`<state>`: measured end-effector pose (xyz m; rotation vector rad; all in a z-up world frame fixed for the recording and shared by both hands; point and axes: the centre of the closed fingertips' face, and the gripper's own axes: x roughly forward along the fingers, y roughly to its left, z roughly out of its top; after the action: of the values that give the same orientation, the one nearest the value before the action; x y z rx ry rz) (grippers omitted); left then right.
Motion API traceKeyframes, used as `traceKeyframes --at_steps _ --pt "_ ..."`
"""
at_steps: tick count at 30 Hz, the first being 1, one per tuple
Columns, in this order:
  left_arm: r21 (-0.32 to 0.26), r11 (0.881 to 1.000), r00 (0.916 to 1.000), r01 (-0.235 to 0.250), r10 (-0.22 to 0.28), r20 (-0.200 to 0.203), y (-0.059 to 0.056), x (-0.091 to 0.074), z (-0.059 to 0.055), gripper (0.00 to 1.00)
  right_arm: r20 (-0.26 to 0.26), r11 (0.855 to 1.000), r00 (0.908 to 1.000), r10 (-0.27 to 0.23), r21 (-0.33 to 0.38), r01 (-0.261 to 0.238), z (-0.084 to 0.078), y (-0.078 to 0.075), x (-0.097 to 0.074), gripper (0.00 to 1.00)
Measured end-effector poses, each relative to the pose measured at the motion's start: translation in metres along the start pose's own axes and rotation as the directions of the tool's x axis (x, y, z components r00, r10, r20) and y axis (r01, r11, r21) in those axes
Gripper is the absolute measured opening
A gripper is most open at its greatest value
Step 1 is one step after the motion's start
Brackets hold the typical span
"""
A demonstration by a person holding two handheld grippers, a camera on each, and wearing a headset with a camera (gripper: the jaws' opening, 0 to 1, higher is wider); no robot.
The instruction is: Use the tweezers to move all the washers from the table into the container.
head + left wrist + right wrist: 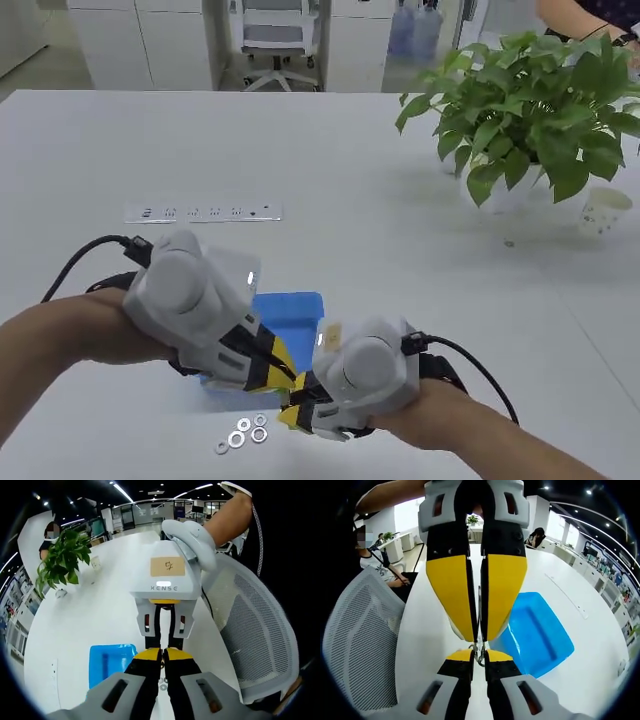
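Grippers meet tip to tip over the near edge of the blue rectangular plastic container [298, 306]. Right gripper [479, 658] jaws are closed on the slim silver metal tweezers [479, 649]. Left gripper [162, 655] jaws are down to a slit at the tweezers' other end; can't tell if they grip. Small silver ring washers [243, 433] lie on the white table [400, 260], just beside the container's near side.

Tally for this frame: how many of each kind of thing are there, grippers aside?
Washers: 4 seen on the table; more may be hidden
Container: 1
Tweezers: 1, held
Power strip: 1
Potted plant: 1
Cup: 1
Total: 9
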<state>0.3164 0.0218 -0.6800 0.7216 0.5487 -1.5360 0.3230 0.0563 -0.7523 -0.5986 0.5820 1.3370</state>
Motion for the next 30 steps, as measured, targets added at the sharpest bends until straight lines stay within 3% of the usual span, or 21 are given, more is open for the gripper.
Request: traceKeyframes --at_steps 11,21,30 --pt "-0.006 1.000 0.9999 -0.012 0.012 0.001 0.010 -0.017 0.006 0.06 0.008 1.000 1.0000 -0.001 -0.021 0.002 0.017 -0.010 -0.007 0.10" --pt "0.002 0.999 0.9992 -0.040 0.040 0.002 0.028 -0.031 0.010 0.06 0.022 0.999 0.9996 -0.016 -0.032 0.016 0.032 -0.030 -0.010 0.10" --pt "0.008 0.999 0.9987 -0.050 0.050 -0.003 0.043 -0.035 0.010 0.06 0.030 0.999 0.9994 -0.018 -0.031 0.019 0.037 -0.046 -0.008 0.10"
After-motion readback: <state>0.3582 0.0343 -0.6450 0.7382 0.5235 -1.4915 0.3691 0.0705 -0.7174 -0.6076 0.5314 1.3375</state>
